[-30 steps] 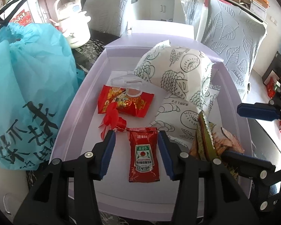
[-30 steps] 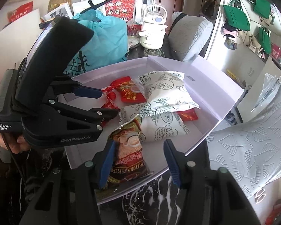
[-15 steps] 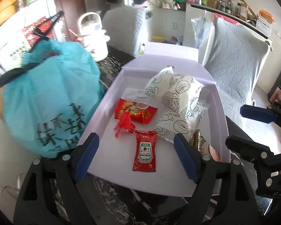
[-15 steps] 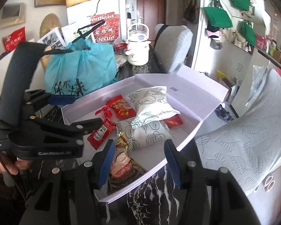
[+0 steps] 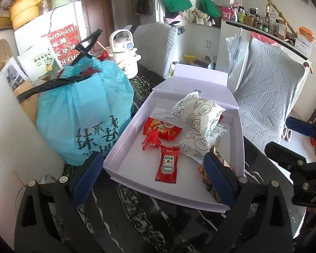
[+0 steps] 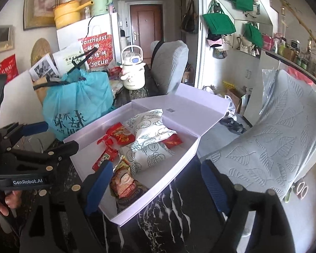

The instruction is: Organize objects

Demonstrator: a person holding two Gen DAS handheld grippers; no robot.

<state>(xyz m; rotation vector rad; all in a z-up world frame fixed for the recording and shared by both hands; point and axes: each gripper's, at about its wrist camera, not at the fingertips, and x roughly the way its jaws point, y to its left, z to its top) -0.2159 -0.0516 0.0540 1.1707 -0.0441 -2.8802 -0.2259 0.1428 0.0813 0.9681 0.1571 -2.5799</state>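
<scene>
Both tongs, left (image 5: 151, 172) and right (image 6: 155, 185), are opening and hold nothing. The ketchup sachet (image 5: 167, 166) and snack packets (image 5: 197, 113) lie in the lilac box (image 5: 124, 132); packing looks finished, the lid not yet shut.

Left gripper (image 5: 153, 175) and right gripper (image 6: 158, 186): black plastic frames with cut-outs, blue pads lining the fingers' inner faces, silver screws behind them. White "GenRobot.AI" lettering marks the left gripper's side.

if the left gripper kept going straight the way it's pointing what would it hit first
Most likely the ketchup sachet lying flat on the floor of the lilac box; it sits about midway between the opening jaws of the left gripper. Depth is unclear, so the box's near wall might come first.
</scene>
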